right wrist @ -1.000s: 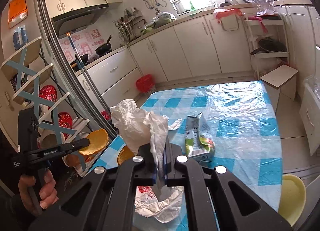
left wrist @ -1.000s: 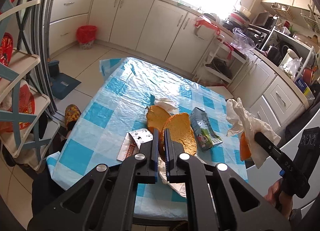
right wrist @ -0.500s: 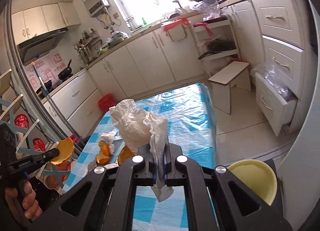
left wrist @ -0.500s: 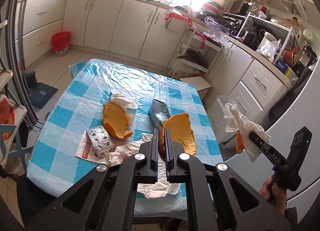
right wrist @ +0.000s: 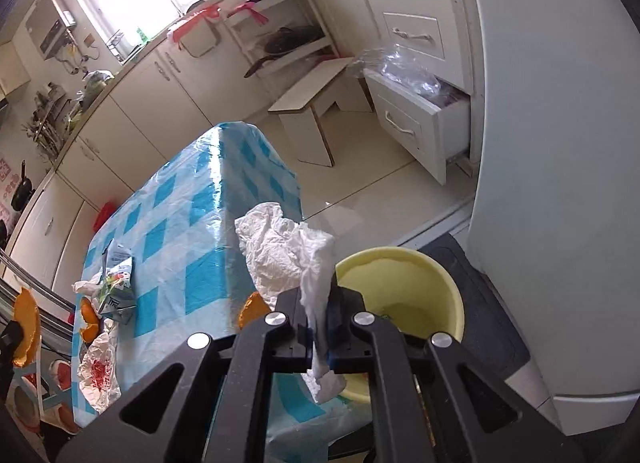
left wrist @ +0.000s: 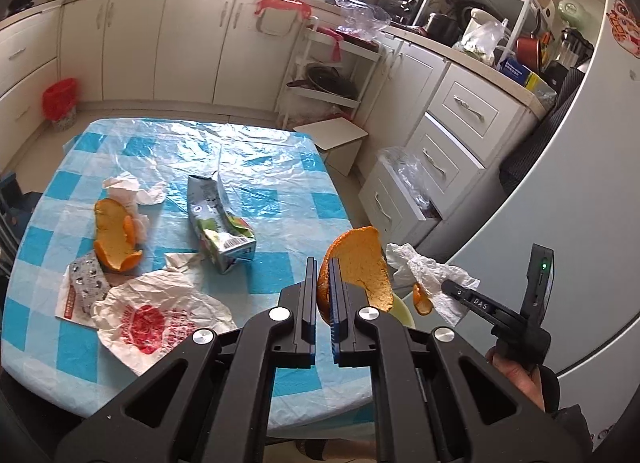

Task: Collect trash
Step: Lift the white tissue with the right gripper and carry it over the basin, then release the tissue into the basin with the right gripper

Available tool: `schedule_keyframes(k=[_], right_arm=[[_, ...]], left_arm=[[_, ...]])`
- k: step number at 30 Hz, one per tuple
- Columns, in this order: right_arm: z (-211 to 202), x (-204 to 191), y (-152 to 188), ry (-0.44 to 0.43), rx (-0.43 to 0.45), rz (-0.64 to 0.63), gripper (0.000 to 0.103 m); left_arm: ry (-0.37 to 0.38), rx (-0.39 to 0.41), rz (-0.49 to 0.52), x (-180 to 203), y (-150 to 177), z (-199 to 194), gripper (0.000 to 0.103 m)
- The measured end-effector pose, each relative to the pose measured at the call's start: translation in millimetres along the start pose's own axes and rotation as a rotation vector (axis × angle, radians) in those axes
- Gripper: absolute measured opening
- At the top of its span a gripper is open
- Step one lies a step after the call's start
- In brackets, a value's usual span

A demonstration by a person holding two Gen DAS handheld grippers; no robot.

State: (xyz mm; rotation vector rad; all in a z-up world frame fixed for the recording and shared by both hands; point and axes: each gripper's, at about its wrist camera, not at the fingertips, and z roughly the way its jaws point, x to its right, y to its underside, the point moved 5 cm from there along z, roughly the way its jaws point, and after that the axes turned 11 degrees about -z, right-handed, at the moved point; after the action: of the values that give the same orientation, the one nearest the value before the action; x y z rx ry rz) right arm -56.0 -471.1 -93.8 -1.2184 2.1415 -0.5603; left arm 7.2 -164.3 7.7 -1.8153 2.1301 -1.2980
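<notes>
My left gripper (left wrist: 324, 287) is shut on a big piece of orange peel (left wrist: 360, 267), held past the right edge of the blue-checked table (left wrist: 280, 199). My right gripper (right wrist: 318, 319) is shut on a crumpled white tissue (right wrist: 288, 255), and a small orange bit (right wrist: 252, 309) hangs by it. Just below and right of the tissue stands a yellow bin (right wrist: 440, 275). In the left wrist view the right gripper (left wrist: 448, 287) is on the right with the tissue (left wrist: 428, 271). On the table lie a flattened carton (left wrist: 220, 223), another peel (left wrist: 114, 235), a white bag with red print (left wrist: 156, 319) and a tissue (left wrist: 128, 191).
A white fridge (right wrist: 560, 183) rises close on the right of the bin. A bottom drawer (right wrist: 416, 123) stands pulled out with a clear plastic bag in it. A low white stool (right wrist: 316, 103) is on the floor beyond the table. A red bin (left wrist: 60, 101) sits by the far cabinets.
Both grippers have swung right, off the table's right side, each still gripping its load. The right one has tipped downward, and the yellow bin now fills the view under the tissue.
</notes>
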Motion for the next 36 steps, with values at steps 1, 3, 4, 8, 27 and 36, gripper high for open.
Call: schedule_keyframes(k=[1, 3, 4, 8, 27, 36], right_arm=[[1.4, 3.9, 1.5, -0.018, -0.005, 0.022, 0.006], [4.3, 11.9, 5.4, -0.067, -0.017, 0.075, 0.006], [5.1, 13.7, 6.3, -0.126, -0.018, 0.116, 0.006], [1.0, -3.5, 1.5, -0.322, 0.011, 0.164, 0.006], [29.4, -131.7, 28.0, -0.454, -0.165, -0.190, 0.033], [29.2, -133.3, 15.0, -0.342, -0.087, -0.258, 0.003]], left_arm=[[0.003, -0.006, 0.006, 2.7, 1.4, 2.6, 0.005], [0.007, -0.016, 0.016, 8.3, 5.2, 6.3, 0.005], [0.008, -0.018, 0.018, 9.4, 6.0, 7.1, 0.005], [-0.001, -0.008, 0.006, 2.7, 1.4, 4.1, 0.005], [-0.046, 0.035, -0.064, -36.7, -21.0, -8.1, 0.005], [-0.048, 0.036, -0.064, -38.9, -20.3, -8.8, 0.005]])
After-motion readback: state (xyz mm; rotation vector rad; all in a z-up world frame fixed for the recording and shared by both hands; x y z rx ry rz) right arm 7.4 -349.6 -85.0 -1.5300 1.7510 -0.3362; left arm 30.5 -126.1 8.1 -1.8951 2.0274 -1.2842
